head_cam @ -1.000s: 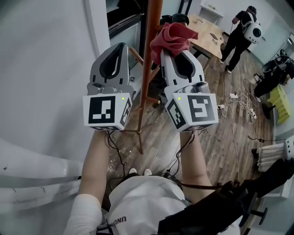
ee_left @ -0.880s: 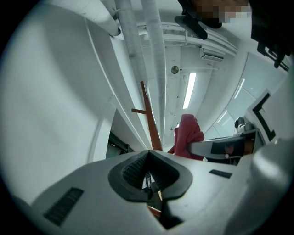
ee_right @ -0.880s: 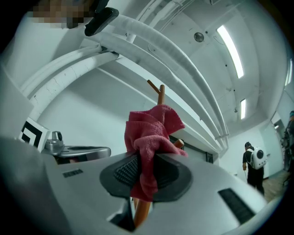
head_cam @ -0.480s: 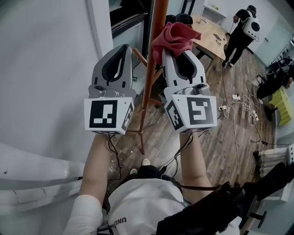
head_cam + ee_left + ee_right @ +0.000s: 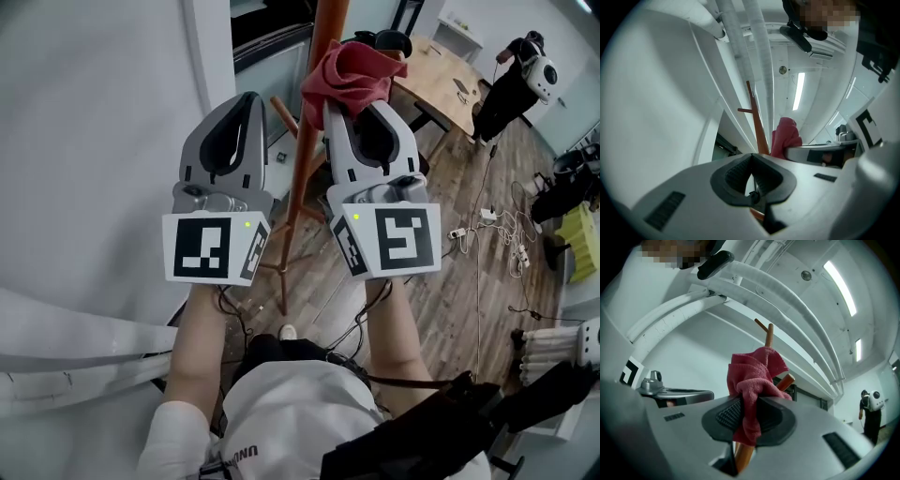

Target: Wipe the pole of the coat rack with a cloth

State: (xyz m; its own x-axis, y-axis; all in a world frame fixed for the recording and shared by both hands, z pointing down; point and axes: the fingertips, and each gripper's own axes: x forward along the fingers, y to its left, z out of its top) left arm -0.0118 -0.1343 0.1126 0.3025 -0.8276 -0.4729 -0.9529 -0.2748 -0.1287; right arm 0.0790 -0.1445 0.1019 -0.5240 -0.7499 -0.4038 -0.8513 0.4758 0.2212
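While the wooden coat rack pole rises between the two grippers, the left gripper sits just left of it, fingers pressed together on nothing. The right gripper fingers pinch the red cloth, bunched against the pole's right side.

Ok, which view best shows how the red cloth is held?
The right gripper view: the red cloth is clamped in the right gripper, front and centre. The head view shows it bunched by the pole; the left gripper view catches only a small, distant part.
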